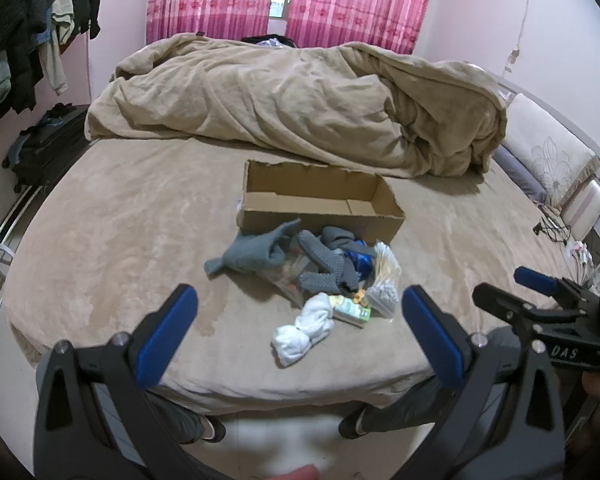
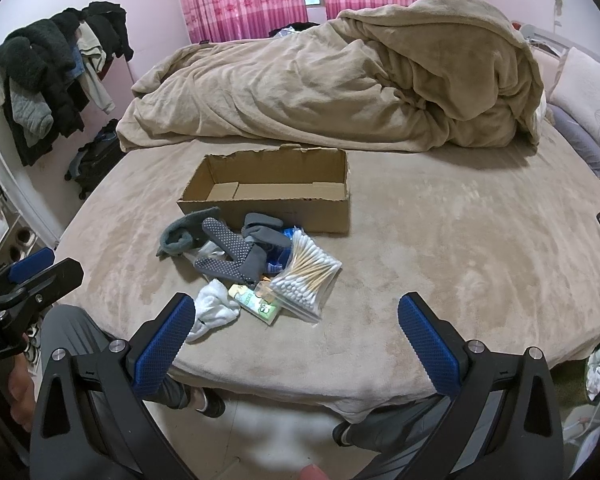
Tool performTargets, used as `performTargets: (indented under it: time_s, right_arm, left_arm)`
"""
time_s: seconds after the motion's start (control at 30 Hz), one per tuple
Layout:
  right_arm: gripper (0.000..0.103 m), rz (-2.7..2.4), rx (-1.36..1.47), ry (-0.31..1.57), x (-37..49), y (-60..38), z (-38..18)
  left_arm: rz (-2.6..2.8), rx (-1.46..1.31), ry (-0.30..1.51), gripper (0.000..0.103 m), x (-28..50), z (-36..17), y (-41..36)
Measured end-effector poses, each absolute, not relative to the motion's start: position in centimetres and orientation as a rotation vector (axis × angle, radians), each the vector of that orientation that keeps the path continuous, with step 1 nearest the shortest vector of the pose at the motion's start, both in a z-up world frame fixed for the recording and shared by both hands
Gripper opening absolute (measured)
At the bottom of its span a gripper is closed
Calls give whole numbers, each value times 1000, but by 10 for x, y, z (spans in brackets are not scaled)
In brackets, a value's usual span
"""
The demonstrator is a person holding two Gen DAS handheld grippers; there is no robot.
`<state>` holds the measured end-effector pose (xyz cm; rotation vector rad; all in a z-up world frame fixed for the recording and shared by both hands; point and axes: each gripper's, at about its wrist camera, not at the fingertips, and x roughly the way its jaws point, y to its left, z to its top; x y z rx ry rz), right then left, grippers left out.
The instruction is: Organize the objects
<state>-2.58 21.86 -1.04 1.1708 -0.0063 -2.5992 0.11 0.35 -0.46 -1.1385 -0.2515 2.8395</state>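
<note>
On the bed (image 2: 440, 240) we count one open cardboard box (image 2: 268, 196), bare inside, and one heap of small things just in front of it. In the heap we make out one dotted grey glove (image 2: 228, 256), one grey sock (image 2: 176, 236) at its left end, one rolled white sock (image 2: 214, 308) nearest us, one clear bag of cotton swabs (image 2: 306, 276), one small green packet (image 2: 256, 304) and something blue (image 2: 278, 258) half buried; how many more pieces lie underneath we cannot tell. One rumpled beige blanket (image 2: 320, 92) fills the far half of the bed.

Our left gripper (image 1: 300, 330) hangs spread as wide as it goes, short of the heap, holding and touching nothing. Our right gripper (image 2: 296, 334) is equally wide apart, also empty, with the white sock just beyond its left finger
</note>
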Motion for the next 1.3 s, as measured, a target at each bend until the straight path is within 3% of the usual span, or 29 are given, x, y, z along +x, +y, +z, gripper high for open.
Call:
performTargets:
  time_s: [1.3]
  right_arm:
    - [103, -2587, 1183, -16, -27, 218, -17]
  left_arm:
    - [2837, -1148, -235, 103, -1, -12, 7]
